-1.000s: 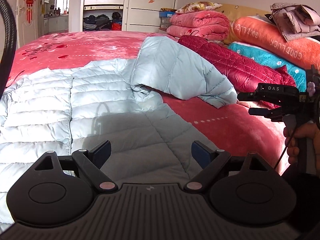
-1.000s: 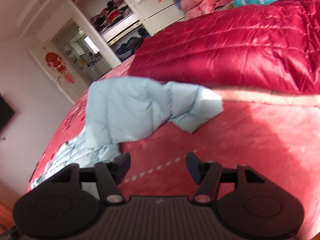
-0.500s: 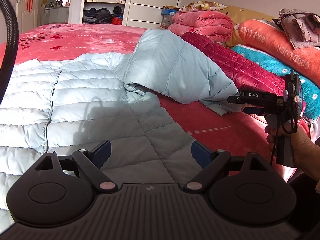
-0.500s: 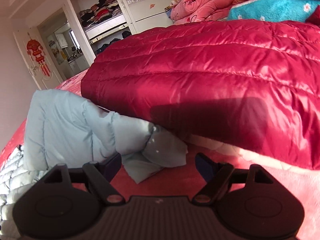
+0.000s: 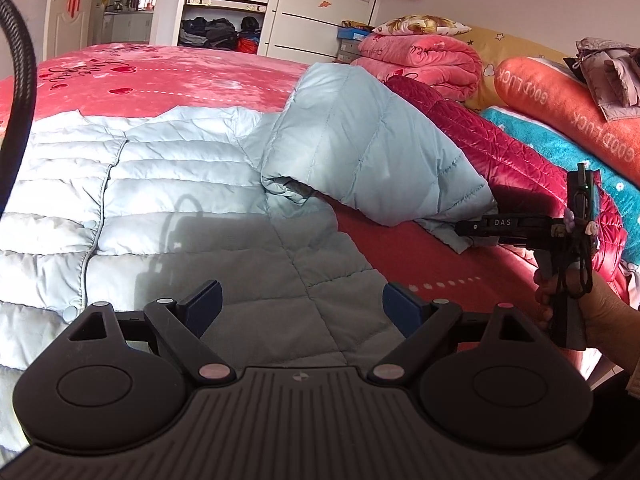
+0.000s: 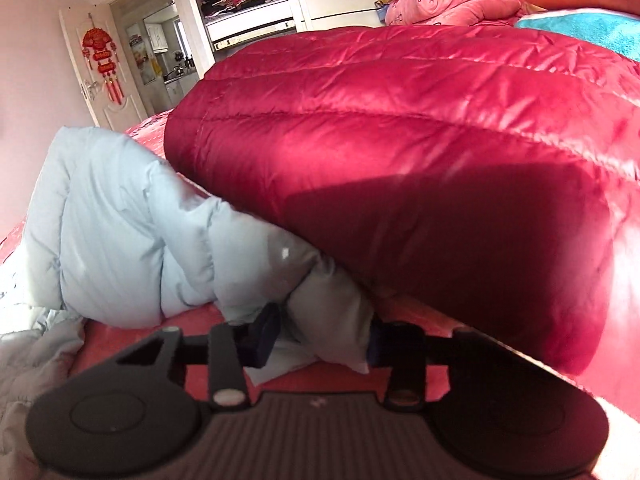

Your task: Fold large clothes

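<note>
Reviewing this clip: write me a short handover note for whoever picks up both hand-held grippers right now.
Left hand-held gripper: open, holding nothing, above the body of the light blue down coat.
Right hand-held gripper: fingers either side of the coat's sleeve cuff; whether they have fully clamped cannot be told.
Layout: the coat lies spread flat on the pink bedspread. Its sleeve is draped against a folded red down coat.
Done: coat laid out; no fold made yet.
Left: secure the cuff, carry the sleeve across the body, then fold the rest.
</note>
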